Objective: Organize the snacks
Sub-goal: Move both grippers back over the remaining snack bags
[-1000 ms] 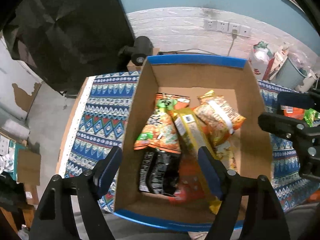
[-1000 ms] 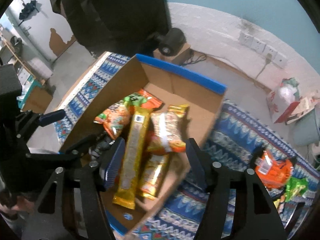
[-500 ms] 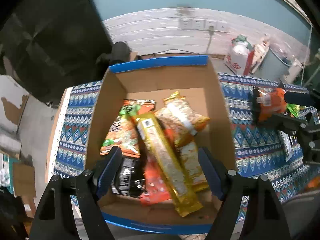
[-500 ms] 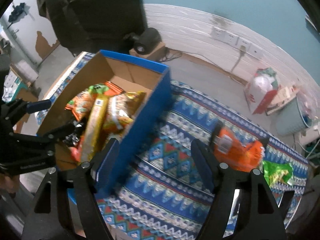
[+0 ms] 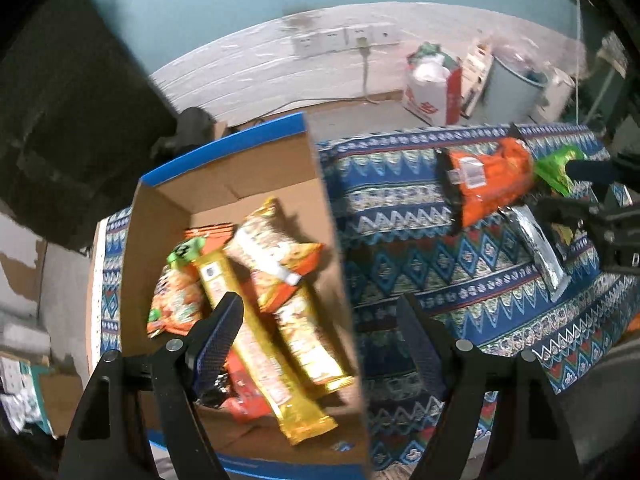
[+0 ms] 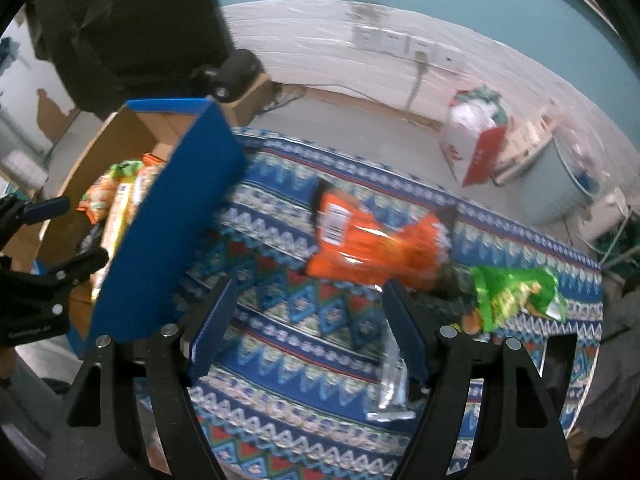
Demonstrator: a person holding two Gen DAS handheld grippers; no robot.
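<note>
Both grippers had shifted off the box toward the loose snacks since the earlier frames; the right wrist view, which a second ago looked into the box, now looked at patterned cloth. The right jaws had also widened over that second.

Left gripper [image 5: 320,336]: jaws released, nothing between them, straddling the right wall of the cardboard box [image 5: 336,240]. One jaw was over the box contents, the other over the cloth.

Right gripper [image 6: 308,320]: jaws spread, empty, hovering above the blue patterned cloth [image 6: 288,304] on the worktop, outside the box.

Box contents: long yellow packet [image 5: 256,340] lying diagonally on top, orange-and-white packets [image 5: 280,264] beside it, orange-green bag [image 5: 176,300] at the left, a dark packet at the near corner, partly hidden by the jaw.

Still out on the cloth: orange bag [image 6: 372,240] just past the right jaws, green bag [image 6: 516,292] to its right, touching or overlapping it; blur made it hard to tell. Silver foil packet [image 6: 394,384] lay near the right jaw's inner face, flat on the cloth.
</note>
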